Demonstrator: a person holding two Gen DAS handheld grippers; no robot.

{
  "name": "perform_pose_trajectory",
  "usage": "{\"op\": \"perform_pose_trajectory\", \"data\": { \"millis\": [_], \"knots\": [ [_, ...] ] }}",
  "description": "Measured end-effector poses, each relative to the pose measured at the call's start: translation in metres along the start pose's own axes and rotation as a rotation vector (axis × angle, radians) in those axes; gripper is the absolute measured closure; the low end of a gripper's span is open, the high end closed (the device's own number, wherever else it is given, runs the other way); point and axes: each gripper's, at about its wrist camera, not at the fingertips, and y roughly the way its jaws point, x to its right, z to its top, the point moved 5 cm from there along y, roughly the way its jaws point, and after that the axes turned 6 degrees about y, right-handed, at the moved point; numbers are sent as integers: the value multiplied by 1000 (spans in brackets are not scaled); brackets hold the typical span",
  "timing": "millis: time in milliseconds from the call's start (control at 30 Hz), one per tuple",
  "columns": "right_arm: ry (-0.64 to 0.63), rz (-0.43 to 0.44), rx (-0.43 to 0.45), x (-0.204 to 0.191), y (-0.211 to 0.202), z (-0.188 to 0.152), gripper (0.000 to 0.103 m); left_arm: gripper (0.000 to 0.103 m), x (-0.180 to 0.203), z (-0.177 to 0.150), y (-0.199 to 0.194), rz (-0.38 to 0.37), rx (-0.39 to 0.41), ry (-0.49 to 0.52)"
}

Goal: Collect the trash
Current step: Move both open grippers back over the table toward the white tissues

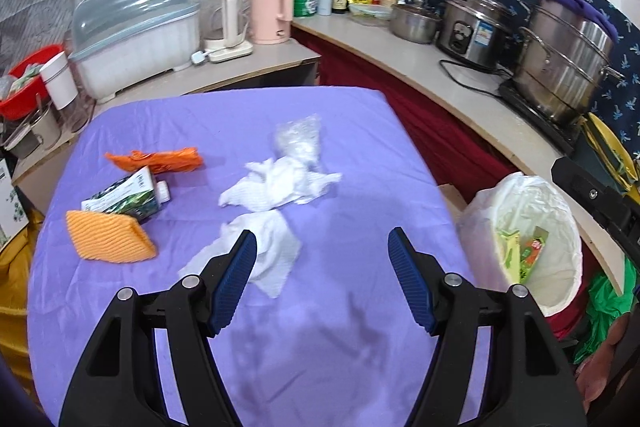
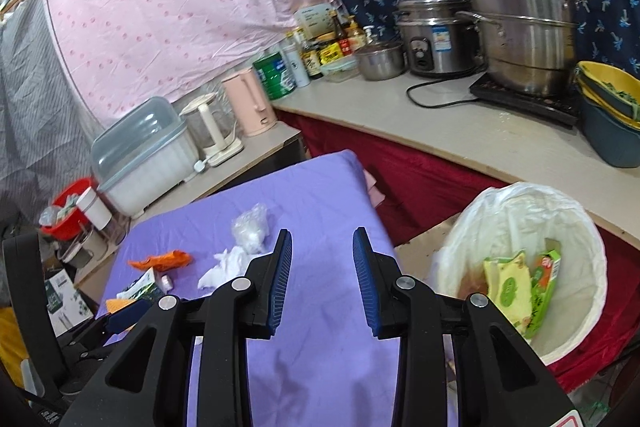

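Note:
On the purple table (image 1: 340, 307) lie crumpled white tissues (image 1: 276, 187), a clear plastic bag (image 1: 298, 137), an orange wrapper (image 1: 160, 159), a green-white tube (image 1: 128, 193) and an orange foam net (image 1: 108, 237). My left gripper (image 1: 322, 241) is open and empty, just in front of the nearest tissue (image 1: 260, 251). My right gripper (image 2: 322, 239) is open and empty above the table's right edge, beside the white-lined bin (image 2: 576, 227), which holds a yellow packet (image 2: 508, 287) and a green carton (image 2: 544, 279). The bin also shows in the left wrist view (image 1: 560, 211).
A counter (image 1: 420, 67) runs behind and to the right with a rice cooker (image 1: 472, 31), a steel steamer pot (image 1: 568, 67), kettles (image 1: 272, 9) and bottles. A dish box (image 1: 136, 35) and a red basin (image 1: 28, 79) stand at the left. A red cloth (image 2: 420, 183) hangs below the counter.

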Motion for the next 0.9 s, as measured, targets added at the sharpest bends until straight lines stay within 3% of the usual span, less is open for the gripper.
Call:
{"op": "perform_pose_trajectory", "data": {
  "millis": [367, 900],
  "knots": [
    [-19, 37, -122, -38, 49, -45, 71, 31, -69, -46, 34, 43, -101, -103],
    [-5, 29, -250, -49, 124, -76, 71, 32, -82, -63, 107, -14, -213, -143]
  ]
}}
